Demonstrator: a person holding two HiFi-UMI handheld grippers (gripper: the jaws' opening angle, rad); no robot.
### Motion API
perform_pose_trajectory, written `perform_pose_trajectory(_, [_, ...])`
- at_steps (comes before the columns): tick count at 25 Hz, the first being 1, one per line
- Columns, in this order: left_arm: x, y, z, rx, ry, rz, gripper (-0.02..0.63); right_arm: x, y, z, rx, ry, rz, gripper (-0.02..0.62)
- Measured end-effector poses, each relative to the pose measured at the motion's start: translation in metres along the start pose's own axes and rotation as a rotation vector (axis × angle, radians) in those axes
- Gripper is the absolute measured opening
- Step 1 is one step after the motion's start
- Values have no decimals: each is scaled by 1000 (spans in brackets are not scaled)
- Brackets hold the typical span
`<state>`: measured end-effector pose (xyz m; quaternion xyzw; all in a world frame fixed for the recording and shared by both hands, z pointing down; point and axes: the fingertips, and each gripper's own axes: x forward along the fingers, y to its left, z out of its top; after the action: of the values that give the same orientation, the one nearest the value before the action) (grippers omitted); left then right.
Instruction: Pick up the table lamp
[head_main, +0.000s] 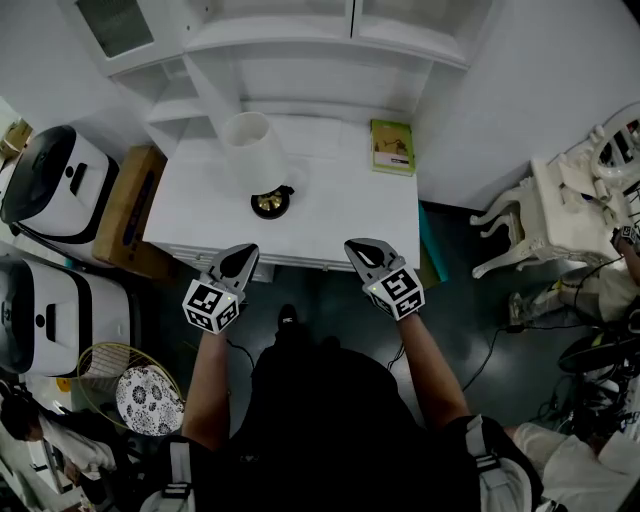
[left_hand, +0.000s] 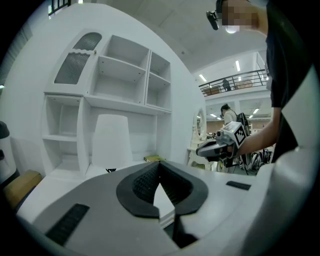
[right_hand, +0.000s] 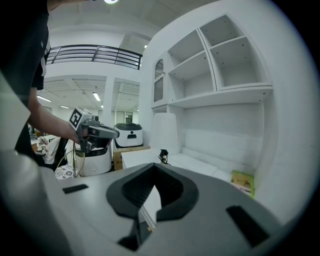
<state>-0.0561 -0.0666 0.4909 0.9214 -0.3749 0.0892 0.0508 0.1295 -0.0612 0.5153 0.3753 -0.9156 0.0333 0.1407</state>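
Observation:
The table lamp has a white shade (head_main: 250, 148) and a dark round base (head_main: 271, 203). It stands upright on the white desk (head_main: 340, 220), left of the middle. Both grippers hover just off the desk's front edge, short of the lamp. My left gripper (head_main: 237, 262) is shut and holds nothing, with the lamp (left_hand: 111, 141) ahead of it and slightly to the left. My right gripper (head_main: 366, 252) is also shut and holds nothing, with the lamp (right_hand: 165, 132) ahead of it near the middle of its view. Each gripper shows in the other's view, the right gripper (left_hand: 220, 147) and the left gripper (right_hand: 97, 134).
A green book (head_main: 392, 146) lies at the desk's back right. White shelves (head_main: 300, 50) rise behind the desk. A cardboard box (head_main: 125, 205) and two white appliances (head_main: 50, 180) stand to the left, and a white chair (head_main: 560, 205) to the right. A wire basket (head_main: 110, 365) sits on the floor.

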Motion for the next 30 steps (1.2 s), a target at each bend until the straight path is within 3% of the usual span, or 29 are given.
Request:
perform_pose_trajectory(18, [9, 49, 1, -9, 25, -2, 11, 64, -4, 5, 15, 15, 47, 8])
perform_pose_trajectory(24, [5, 70, 11, -73, -24, 11, 11, 88, 1, 4, 24, 29, 92, 8])
perform_pose_trajectory(30, [-2, 89, 12, -80, -21, 30, 11, 114, 3, 0, 29, 44, 126, 8])
